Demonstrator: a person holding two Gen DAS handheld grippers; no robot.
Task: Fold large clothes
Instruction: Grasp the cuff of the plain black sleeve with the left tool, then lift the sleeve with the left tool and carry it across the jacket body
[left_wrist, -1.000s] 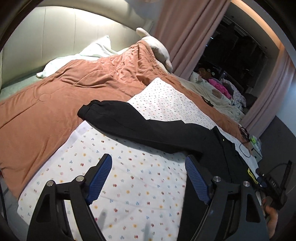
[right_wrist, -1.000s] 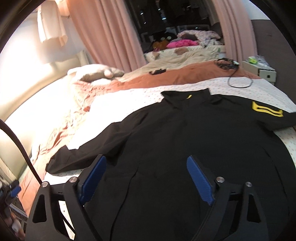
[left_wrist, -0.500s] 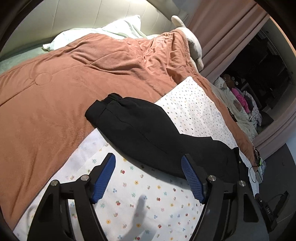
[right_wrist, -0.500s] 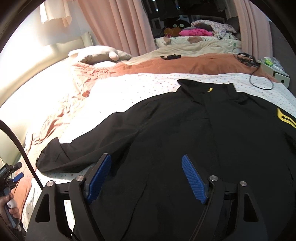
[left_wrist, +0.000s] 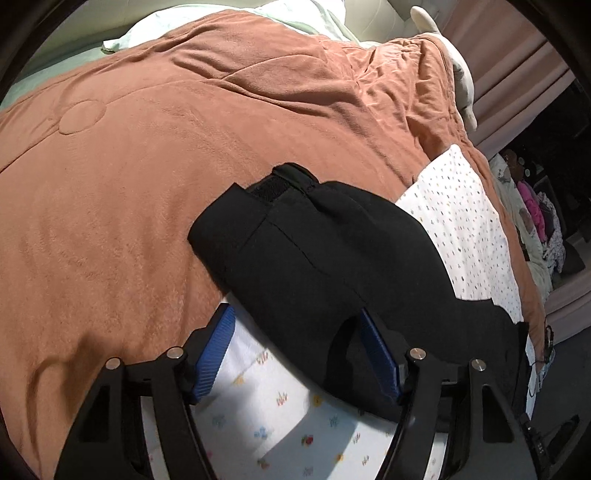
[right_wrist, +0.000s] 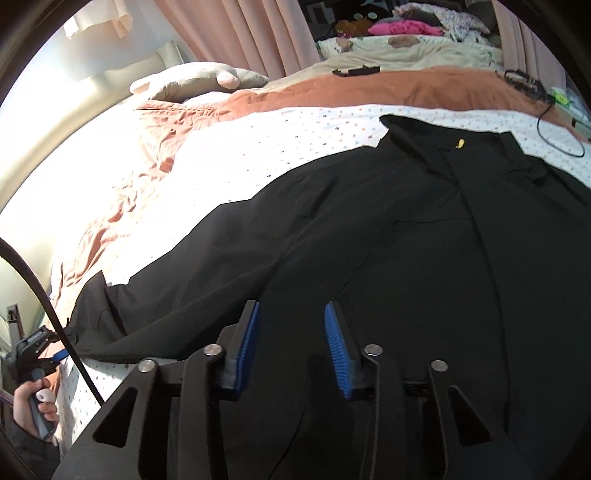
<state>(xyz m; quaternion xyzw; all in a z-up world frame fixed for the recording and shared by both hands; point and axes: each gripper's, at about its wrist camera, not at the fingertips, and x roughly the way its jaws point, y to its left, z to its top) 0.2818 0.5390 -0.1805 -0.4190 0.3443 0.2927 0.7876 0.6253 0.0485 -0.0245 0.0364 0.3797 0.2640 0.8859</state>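
A black jacket is lying spread out flat on a white sheet with small coloured dots, which is covering part of a bed with a rust-orange blanket. The collar of the jacket, with a small yellow mark, is pointing toward the far side of the bed, and one long sleeve is stretching out to the left, with its cuff lying over the edge of the dotted sheet onto the orange blanket. The left gripper is sitting low over this sleeve with its jaws standing wide apart; one blue pad is over the dotted sheet just beside the sleeve edge, and the other pad is over the black cloth, so nothing is being squeezed. In the right wrist view this same gripper is showing small at the end of the sleeve, in a hand. The right gripper is hovering over the lower body of the jacket with its jaws partly apart, a clear gap between the blue pads and no cloth between them. A pale pillow and pink curtains are standing beyond the bed, and a black cable is lying on the sheet near the collar.
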